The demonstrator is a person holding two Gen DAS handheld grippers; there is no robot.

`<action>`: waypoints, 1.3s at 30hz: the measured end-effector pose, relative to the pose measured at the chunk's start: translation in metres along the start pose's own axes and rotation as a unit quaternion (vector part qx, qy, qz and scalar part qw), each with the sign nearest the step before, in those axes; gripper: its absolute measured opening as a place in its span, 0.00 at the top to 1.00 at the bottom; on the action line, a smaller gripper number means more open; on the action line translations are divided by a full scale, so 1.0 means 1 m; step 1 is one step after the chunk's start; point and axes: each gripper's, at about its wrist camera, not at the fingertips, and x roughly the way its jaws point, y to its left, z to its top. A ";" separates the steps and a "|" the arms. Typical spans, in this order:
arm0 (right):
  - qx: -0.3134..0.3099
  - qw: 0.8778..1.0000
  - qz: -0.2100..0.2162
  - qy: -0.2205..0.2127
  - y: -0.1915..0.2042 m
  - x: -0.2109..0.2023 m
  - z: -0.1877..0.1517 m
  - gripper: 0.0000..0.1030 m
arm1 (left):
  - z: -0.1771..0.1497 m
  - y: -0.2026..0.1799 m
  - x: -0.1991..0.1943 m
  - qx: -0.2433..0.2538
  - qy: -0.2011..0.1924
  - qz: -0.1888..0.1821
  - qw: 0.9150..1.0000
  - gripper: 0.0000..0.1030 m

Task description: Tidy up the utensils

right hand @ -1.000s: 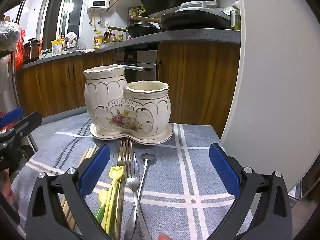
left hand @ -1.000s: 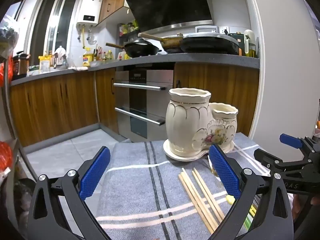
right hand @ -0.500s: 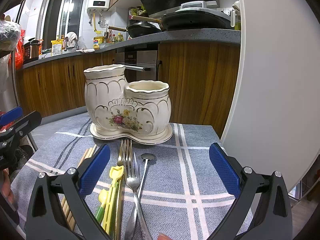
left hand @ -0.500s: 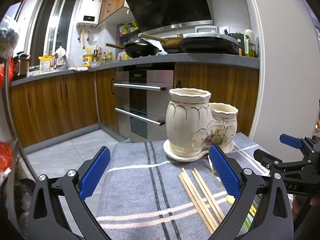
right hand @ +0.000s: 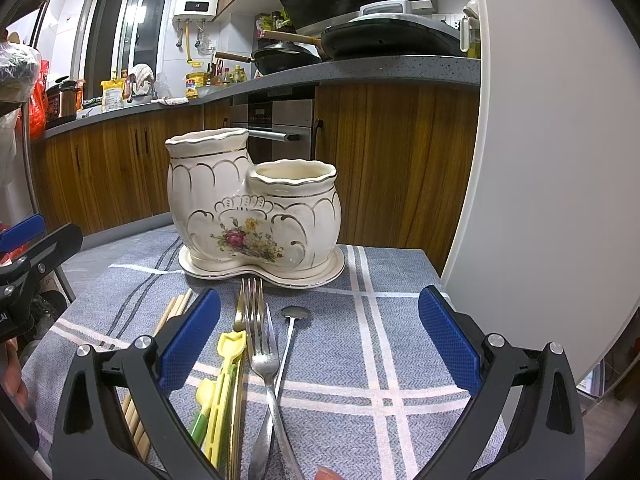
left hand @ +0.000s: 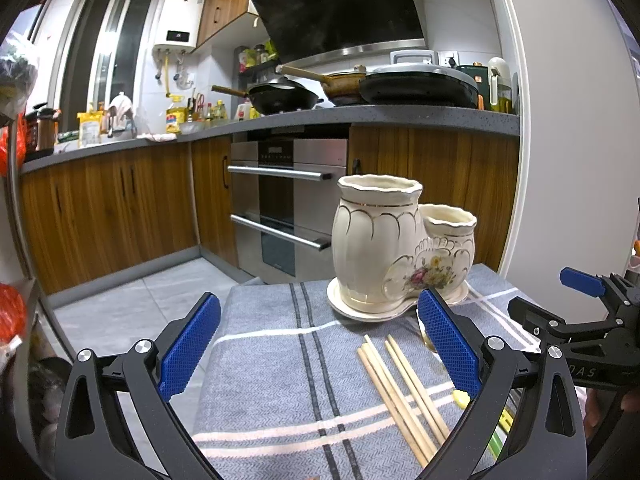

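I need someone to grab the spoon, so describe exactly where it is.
Find the cream ceramic holder on the grey cloth. In front of it lies a row of utensils; the spoon is the rightmost, beside the fork, with a small round bowl instead of tines.

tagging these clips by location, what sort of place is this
A home kitchen, most likely: a built-in stainless steel oven sits under a grey speckled countertop, a black wok stands on the hob beneath a black range hood, and wooden cabinets line the wall.
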 end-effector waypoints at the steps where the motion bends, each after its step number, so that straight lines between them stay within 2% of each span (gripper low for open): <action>1: 0.000 1.000 0.000 0.000 0.000 0.000 0.000 0.05 | 0.000 0.000 0.000 0.000 0.000 0.000 1.000 0.05; 39: 0.000 1.000 0.000 0.004 0.001 0.006 -0.003 0.05 | 0.000 0.000 0.000 0.002 0.001 0.000 1.000 0.05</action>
